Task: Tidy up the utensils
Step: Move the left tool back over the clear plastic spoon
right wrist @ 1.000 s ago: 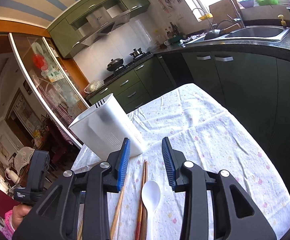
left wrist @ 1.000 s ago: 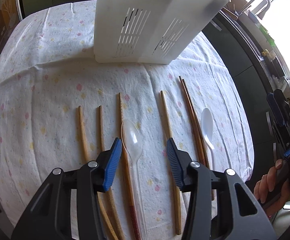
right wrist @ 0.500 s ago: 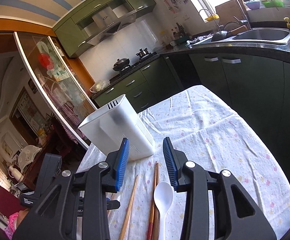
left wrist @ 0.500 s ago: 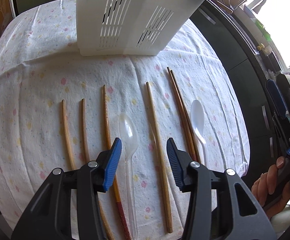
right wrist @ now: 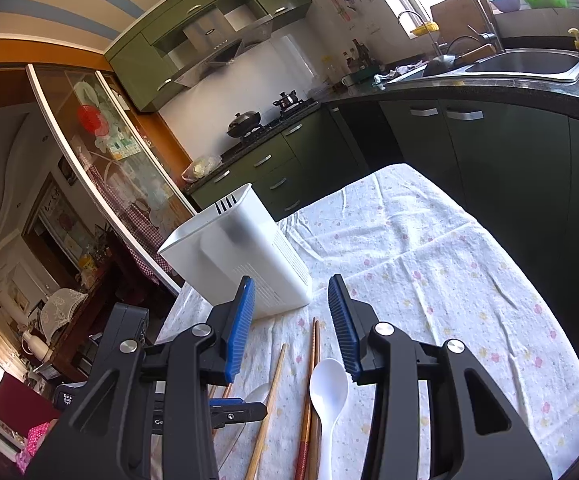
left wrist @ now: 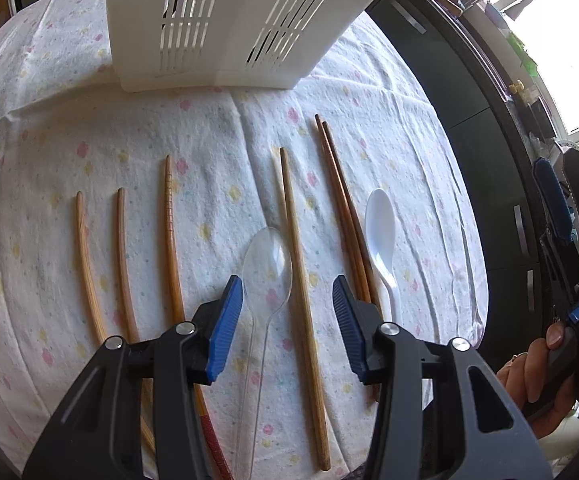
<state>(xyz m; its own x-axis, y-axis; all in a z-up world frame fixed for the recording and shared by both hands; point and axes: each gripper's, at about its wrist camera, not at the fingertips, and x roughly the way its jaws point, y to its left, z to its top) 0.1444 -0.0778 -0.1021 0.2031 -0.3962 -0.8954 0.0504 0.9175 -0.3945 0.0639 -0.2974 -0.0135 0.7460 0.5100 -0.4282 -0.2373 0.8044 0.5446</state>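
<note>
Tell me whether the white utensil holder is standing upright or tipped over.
Upright. The white utensil holder stands on its base on the tablecloth, open rim facing up. Its contents cannot be seen.

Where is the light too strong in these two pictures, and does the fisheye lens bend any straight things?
Left wrist view: the window at upper right is blown out white, and the outer chopsticks look bowed. Right wrist view: the window above the sink glares, and the counter edge curves.

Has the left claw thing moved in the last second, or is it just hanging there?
Yes. The left gripper has slid rightward along the row: the clear spoon and the chopstick beside it now lie between its fingers.
</note>
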